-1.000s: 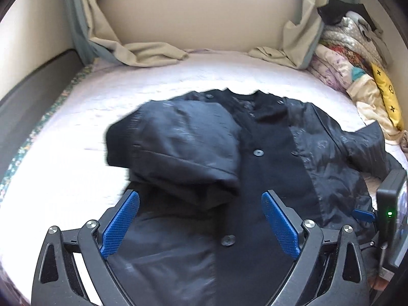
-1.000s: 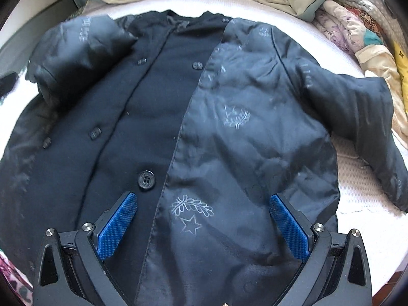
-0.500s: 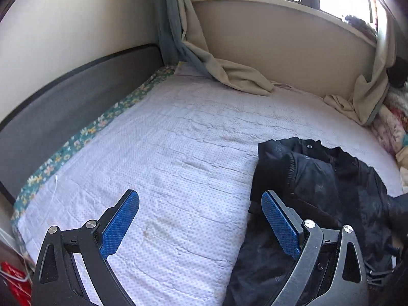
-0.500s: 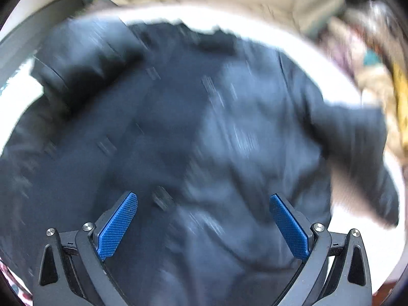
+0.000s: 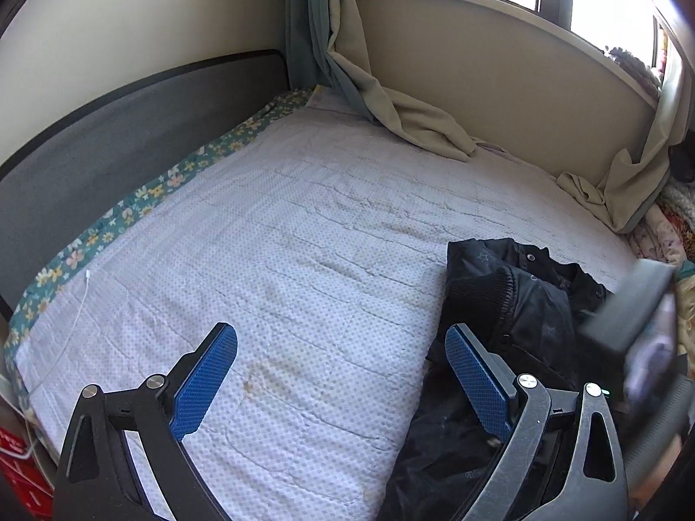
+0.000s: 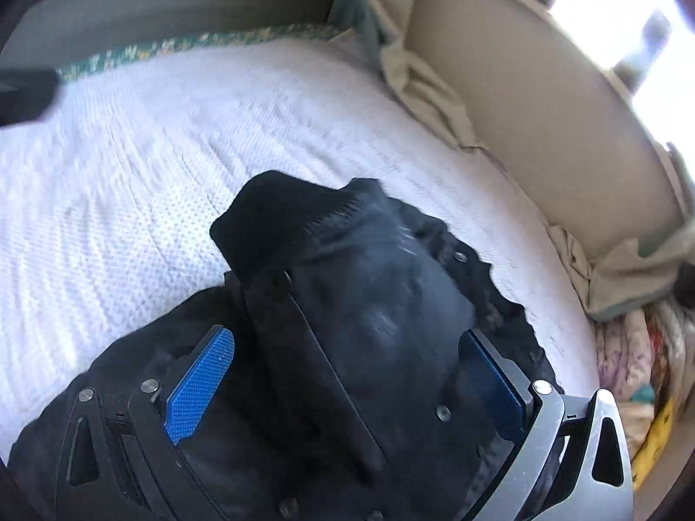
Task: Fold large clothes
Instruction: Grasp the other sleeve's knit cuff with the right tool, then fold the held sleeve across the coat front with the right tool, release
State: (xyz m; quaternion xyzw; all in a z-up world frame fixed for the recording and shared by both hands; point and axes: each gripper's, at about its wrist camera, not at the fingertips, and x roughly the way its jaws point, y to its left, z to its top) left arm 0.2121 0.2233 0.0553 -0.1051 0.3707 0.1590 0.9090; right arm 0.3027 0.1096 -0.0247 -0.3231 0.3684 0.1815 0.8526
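As the left wrist camera looked across the bed, the left gripper (image 5: 341, 373) hung wide open above the white dotted bedspread (image 5: 269, 269), holding nothing. The black jacket (image 5: 512, 317) lay at the right side of the bed, near the close edge, partly behind the right blue finger pad (image 5: 475, 384). It looked dark, padded and creased, with small pale stars printed on it, buttons down the front and a ribbed knit cuff (image 5: 480, 293) folded over on top. Its long axis ran from the near edge toward the window wall, collar end farther away. A blurred grey device (image 5: 630, 308) hung over its right part. Beige curtains (image 5: 412, 117) pooled on the mattress by the wall; a floral sheet edge (image 5: 130, 208) ran along the grey headboard (image 5: 108, 139).

In the right wrist view, motion-blurred, the right gripper (image 6: 347, 384) was spread wide directly over the jacket (image 6: 369, 304), nothing pinched between its pads. The folded sleeve with its dark cuff (image 6: 260, 221) bulged up between the fingers, cuff pointing away toward the bedspread (image 6: 130, 165). Mixed bedding (image 6: 630, 360) was piled at right.
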